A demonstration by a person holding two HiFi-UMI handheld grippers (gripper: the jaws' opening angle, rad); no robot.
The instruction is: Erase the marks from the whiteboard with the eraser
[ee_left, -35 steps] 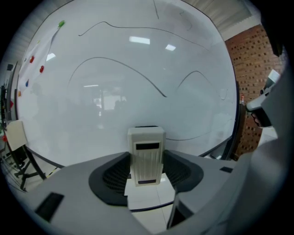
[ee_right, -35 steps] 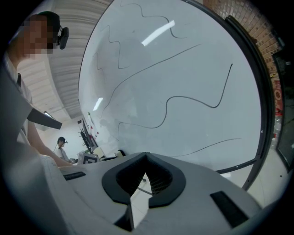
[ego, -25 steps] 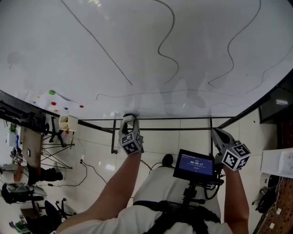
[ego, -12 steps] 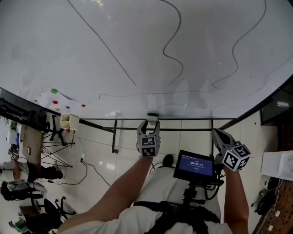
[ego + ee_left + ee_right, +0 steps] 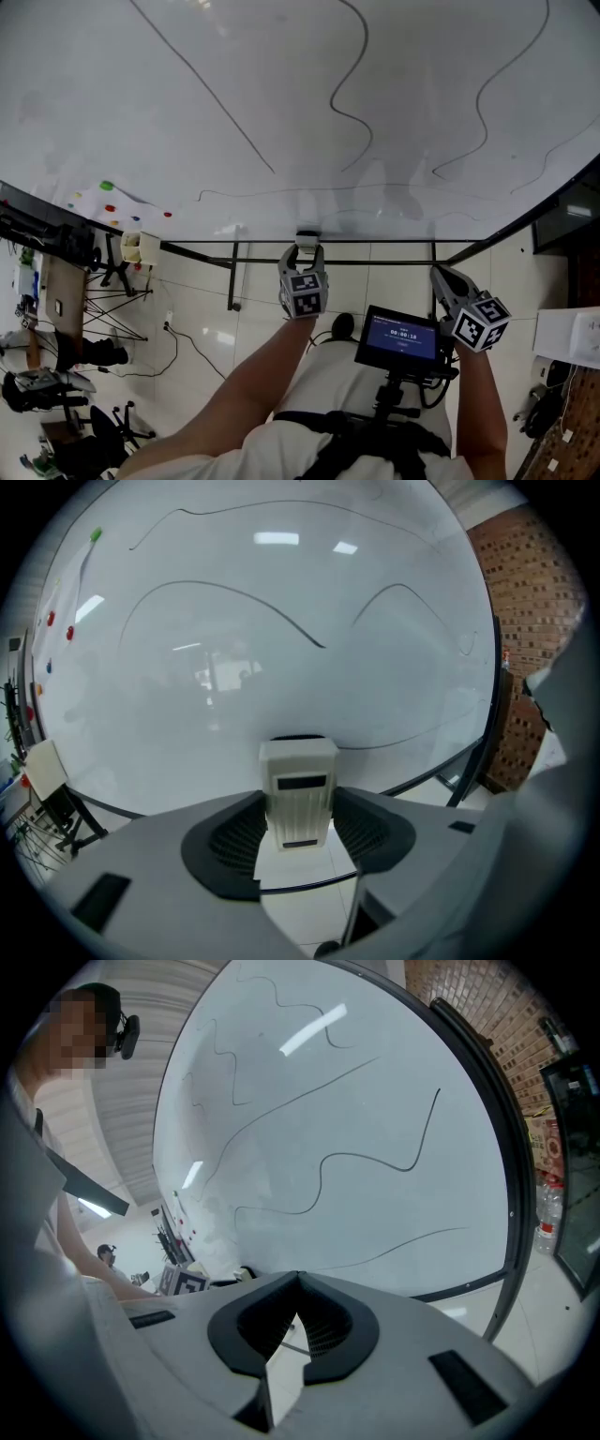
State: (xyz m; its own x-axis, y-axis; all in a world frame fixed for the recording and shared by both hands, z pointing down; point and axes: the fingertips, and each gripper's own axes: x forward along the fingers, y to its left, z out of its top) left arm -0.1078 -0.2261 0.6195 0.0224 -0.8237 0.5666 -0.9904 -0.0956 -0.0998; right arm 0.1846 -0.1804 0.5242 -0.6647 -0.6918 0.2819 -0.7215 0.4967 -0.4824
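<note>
**Left gripper slides right along the board's lower edge**

Since a second ago the left gripper (image 5: 307, 247) has carried the eraser (image 5: 307, 235) rightward, and it now sits near the middle of the whiteboard (image 5: 169, 122), at its bottom rail. At the far left of the board, a few coloured magnets (image 5: 108, 187) dot the corner. The left gripper's fingers are clamped on the sides of the pale, ribbed eraser, which stands upright between them with its top towards the board. Whether it touches the surface cannot be told. Above it, long dark marker lines (image 5: 349, 103) curve across the board. Right of the left forearm, a small screen (image 5: 403, 336) sits on the person's chest mount. At the far right, the right gripper (image 5: 441, 274) hangs below the board. Its fingers are pressed together at the tips, with nothing between them.
</note>
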